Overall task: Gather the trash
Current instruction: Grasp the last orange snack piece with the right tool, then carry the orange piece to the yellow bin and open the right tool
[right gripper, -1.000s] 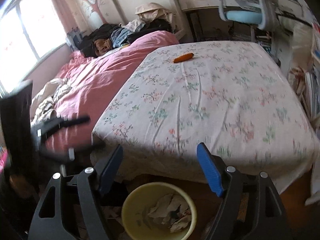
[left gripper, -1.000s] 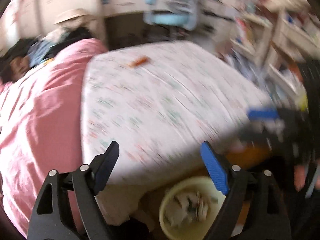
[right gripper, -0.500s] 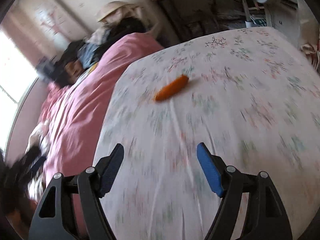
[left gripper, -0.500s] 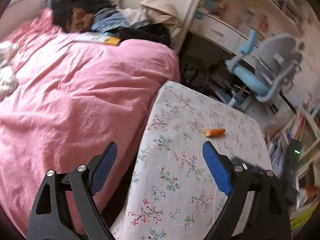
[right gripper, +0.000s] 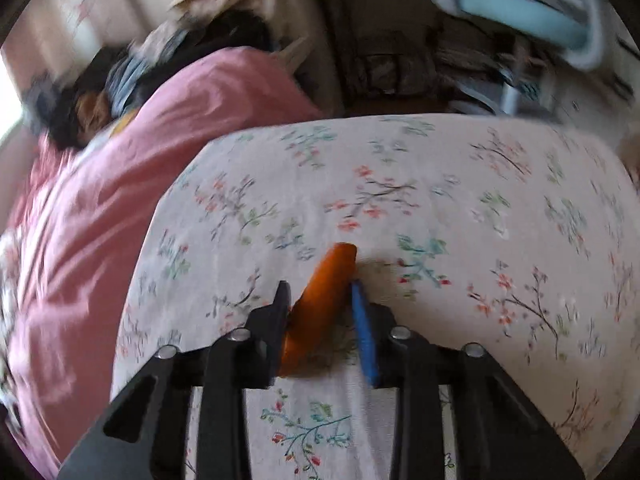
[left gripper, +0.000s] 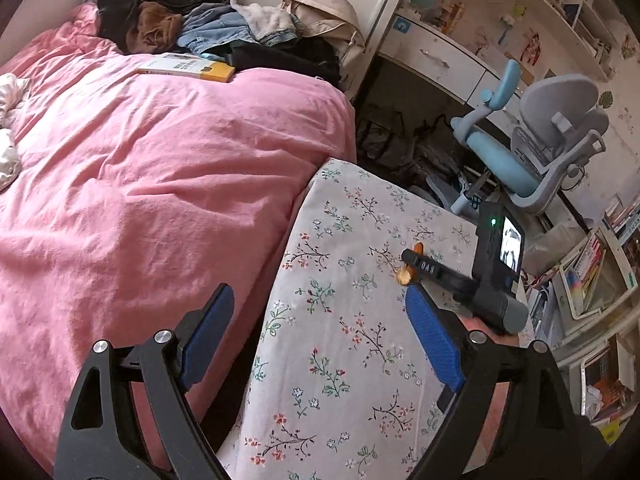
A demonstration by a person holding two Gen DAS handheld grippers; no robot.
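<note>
The right tongs (right gripper: 320,304) are closing around an orange wrapper (right gripper: 324,300), a long, flattened piece of trash lying on the floral bedsheet (right gripper: 440,240); the wrapper sits between the black finger on one side and the blue pad (right gripper: 365,332) on the other, and its far tip sticks out past the fingertips. Whether both pads already press on it cannot be told from the blurred right wrist view, though the gap around it is nearly gone. From the left wrist view the same right tongs (left gripper: 408,266) show as a black arm reaching in from the right edge of the bed, with the orange wrapper (left gripper: 407,276) peeking out on both sides of the finger (a small screen and a green light glow on the device behind it). The wrapper lies on the floral bedsheet (left gripper: 340,320) toward its far end, well away from the near edge and closer to the right side than to the pink duvet (left gripper: 140,180). The left tongs (left gripper: 316,328) hang spread wide over the seam between the pink duvet and the floral sheet, with nothing between their blue pads. A pile of clothes (left gripper: 192,20) and a yellow-edged box (left gripper: 186,66) rest at the far end of the duvet, and a blue and grey desk chair (left gripper: 532,148) stands beyond the far edge of the bed.
</note>
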